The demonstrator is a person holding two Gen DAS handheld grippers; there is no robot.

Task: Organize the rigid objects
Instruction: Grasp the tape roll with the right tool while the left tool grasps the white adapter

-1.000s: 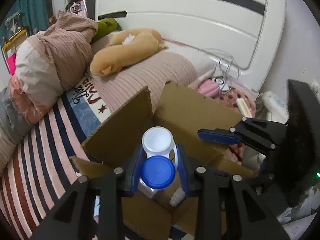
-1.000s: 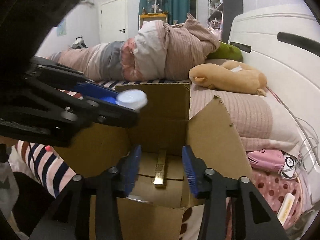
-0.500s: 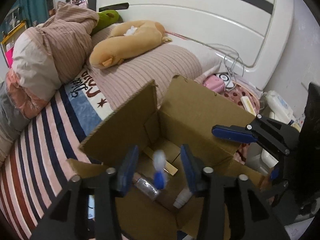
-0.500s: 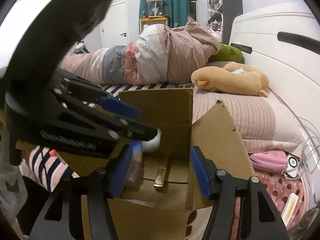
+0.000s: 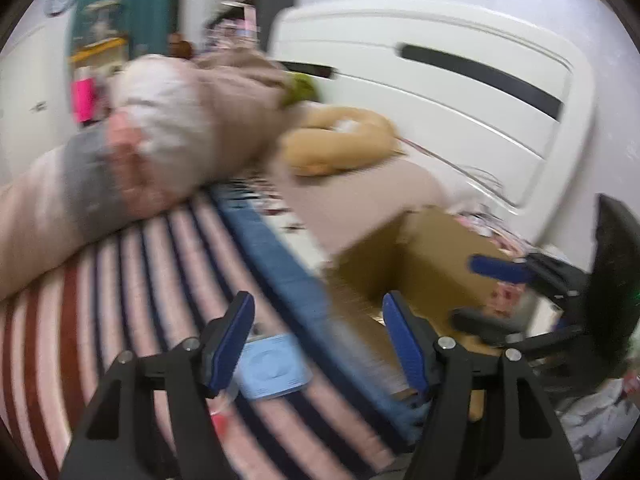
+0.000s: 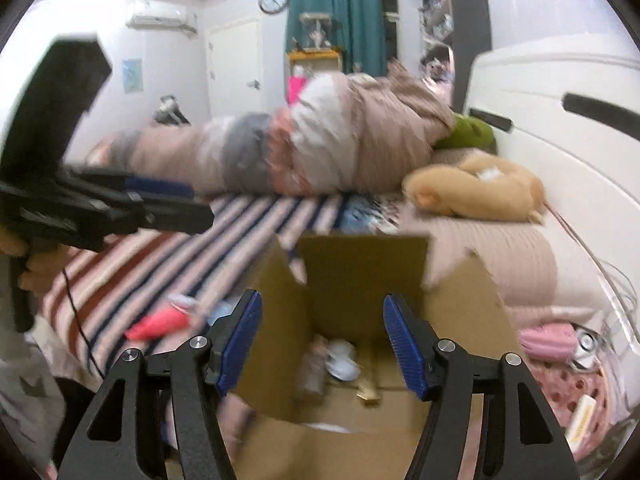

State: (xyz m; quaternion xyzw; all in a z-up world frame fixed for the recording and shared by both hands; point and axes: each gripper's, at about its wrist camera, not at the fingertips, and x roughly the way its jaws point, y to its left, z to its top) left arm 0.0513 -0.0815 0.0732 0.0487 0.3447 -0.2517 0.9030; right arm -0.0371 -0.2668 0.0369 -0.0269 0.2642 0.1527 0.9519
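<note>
The left gripper (image 5: 318,342) hangs over the striped bedspread (image 5: 132,280), its jaws apart and just now widening, with nothing between them; a pale blue flat pack (image 5: 274,366) lies on the stripes just below and between the blue pads (image 5: 230,344). The cardboard box (image 5: 420,272) sits to its right in this blurred view, and the other gripper reaches over the box from the right edge. From the right wrist, the right gripper (image 6: 320,344) points down into the open box (image 6: 360,280) with its jaws apart and empty. At the box bottom lie a white-capped bottle (image 6: 340,360), a clear bottle (image 6: 310,376) beside it and a small gold item (image 6: 368,394). On the bedspread left of the box rests a red object (image 6: 158,324), with a whitish item just beyond it, too blurred to identify. A tan plush (image 6: 476,192) lies on the pillow by the white headboard (image 6: 560,140), and a rolled quilt (image 6: 300,148) crosses the bed behind
</note>
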